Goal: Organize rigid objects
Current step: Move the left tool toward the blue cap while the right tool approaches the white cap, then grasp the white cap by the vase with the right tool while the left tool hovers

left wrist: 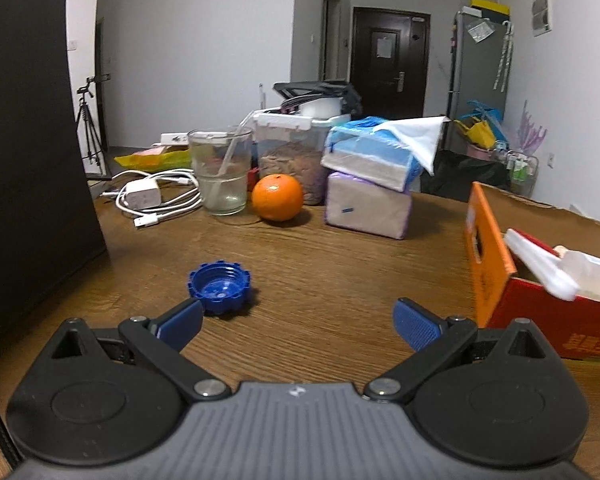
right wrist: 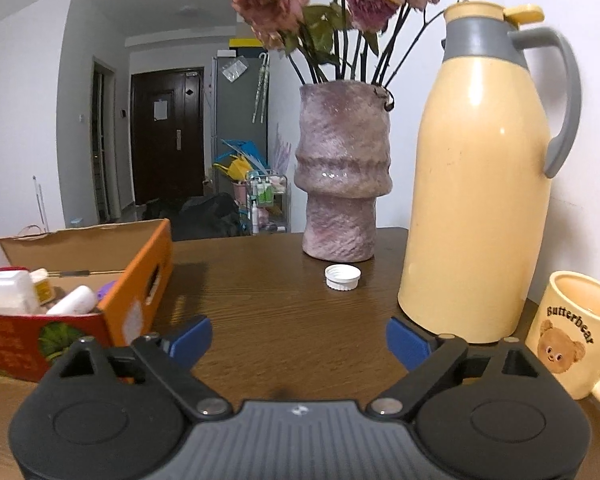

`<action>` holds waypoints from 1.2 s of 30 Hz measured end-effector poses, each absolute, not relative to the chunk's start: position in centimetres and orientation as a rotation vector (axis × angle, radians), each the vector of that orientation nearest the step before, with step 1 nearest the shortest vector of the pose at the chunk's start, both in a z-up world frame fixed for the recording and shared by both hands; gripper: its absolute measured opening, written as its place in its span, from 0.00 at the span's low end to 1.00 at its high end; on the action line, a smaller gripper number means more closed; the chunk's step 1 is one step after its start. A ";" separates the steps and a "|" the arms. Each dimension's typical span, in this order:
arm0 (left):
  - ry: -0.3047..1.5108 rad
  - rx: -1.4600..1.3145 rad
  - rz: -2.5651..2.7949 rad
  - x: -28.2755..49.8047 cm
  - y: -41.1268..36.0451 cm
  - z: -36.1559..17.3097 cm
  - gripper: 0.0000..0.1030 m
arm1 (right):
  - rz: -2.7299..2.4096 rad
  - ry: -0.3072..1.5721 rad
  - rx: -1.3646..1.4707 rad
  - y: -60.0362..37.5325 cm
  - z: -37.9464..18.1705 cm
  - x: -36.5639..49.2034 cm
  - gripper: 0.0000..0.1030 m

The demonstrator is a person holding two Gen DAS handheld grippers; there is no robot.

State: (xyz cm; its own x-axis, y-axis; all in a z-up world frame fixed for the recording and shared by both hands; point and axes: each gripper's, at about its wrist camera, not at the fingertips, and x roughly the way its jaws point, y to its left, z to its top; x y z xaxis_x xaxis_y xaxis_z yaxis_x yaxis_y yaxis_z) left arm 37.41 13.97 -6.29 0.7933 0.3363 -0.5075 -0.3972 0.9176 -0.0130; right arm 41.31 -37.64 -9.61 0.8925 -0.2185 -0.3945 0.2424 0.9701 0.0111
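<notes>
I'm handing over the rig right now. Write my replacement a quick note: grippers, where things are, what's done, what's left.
Left gripper: open, empty, fingers wide; the blue cap lies upside down on the table just ahead of its left finger.
Right gripper: open, empty; the white cap sits ahead, between the vase and the yellow thermos.
Orange cardboard box: already holds several white containers.
Left: both caps are still loose on the table, probably bound for the box. Mind the bear mug by the right finger.

Both grippers: ribbed grey body, black linkages with silver screws, blue-padded fingers (left wrist: 414, 326).
</notes>
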 end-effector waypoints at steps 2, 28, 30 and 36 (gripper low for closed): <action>0.531 -0.132 0.403 37.6 14.5 -6.5 1.00 | -0.248 0.405 0.059 -38.0 -9.7 42.3 0.87; 0.584 -0.163 0.516 40.9 18.0 -8.1 1.00 | -0.335 0.509 0.075 -41.7 -11.2 54.5 0.62; 0.586 -0.162 0.524 41.1 18.1 -8.2 1.00 | -0.345 0.520 0.077 -42.0 -11.4 55.4 0.62; 0.584 -0.160 0.546 41.7 18.5 -8.3 1.00 | -0.368 0.558 0.095 -43.3 -11.7 57.8 0.56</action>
